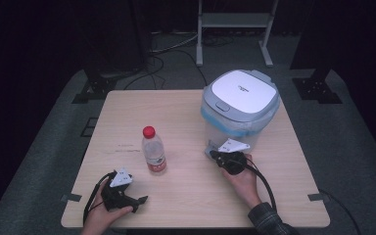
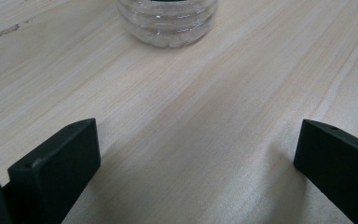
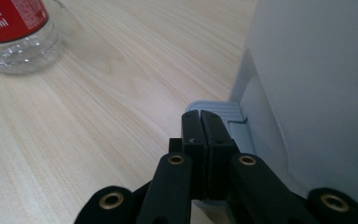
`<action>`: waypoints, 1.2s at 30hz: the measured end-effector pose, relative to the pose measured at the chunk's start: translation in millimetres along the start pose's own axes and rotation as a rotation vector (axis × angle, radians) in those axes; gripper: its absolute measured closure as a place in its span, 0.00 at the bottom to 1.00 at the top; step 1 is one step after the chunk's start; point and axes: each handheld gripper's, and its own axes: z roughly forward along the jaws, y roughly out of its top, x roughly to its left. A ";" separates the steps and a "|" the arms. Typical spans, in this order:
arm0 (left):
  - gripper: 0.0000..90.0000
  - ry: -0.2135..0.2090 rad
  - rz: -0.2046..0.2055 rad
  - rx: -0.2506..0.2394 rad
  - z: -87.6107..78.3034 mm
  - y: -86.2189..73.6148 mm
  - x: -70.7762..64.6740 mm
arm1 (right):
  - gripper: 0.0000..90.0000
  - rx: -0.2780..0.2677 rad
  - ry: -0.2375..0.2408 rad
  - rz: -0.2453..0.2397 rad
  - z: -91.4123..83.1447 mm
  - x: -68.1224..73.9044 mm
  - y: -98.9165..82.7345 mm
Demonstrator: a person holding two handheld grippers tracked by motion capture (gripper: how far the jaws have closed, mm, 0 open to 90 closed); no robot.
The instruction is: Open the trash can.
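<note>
While the left gripper (image 1: 136, 199) rests low at about seven o'clock on the pale wooden table (image 1: 186, 196), its black jaws are seen spread wide in the left gripper view, with bare wood and nothing else between them. At twelve o'clock from those jaws, well apart, the ribbed base of the clear plastic water bottle with the red cap and red label (image 2: 167, 21) is seen; the bottle is stood upright near the table's middle, so its long axis is vertical.

Further right, the right gripper (image 3: 200, 123) is held at about four o'clock on the table, its jaws pressed flat together with nothing gripped. Their tips are laid on or just above the grey foot pedal (image 3: 223, 111) that juts from the base of the white and grey pedal bin with the blue liner (image 1: 240, 105); contact cannot be told for certain. The pedal lies dead ahead, at twelve o'clock from the claw, and the bin wall is seen rising close at two o'clock.

A downward press on the pedal is judged the step in hand, with the right hand (image 1: 242, 178) by far the nearer. Open table is left at nine o'clock of the claw; the near table edge is kept well behind the wrist.
</note>
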 end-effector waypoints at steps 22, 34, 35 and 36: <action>0.00 0.000 0.000 0.000 0.0 0.0 -0.1 | 0.99 -0.046 -0.016 -0.013 5.0 2.4 -9.5; 0.00 0.004 -0.003 0.001 0.5 0.5 0.8 | 1.00 -0.060 -0.019 0.013 6.3 2.9 -13.9; 0.00 0.005 -0.004 0.000 0.6 0.6 0.8 | 1.00 -0.061 -0.019 0.016 6.6 3.0 -14.1; 0.00 0.005 -0.004 0.001 0.6 0.6 0.8 | 1.00 -0.058 -0.020 0.016 6.9 3.2 -14.3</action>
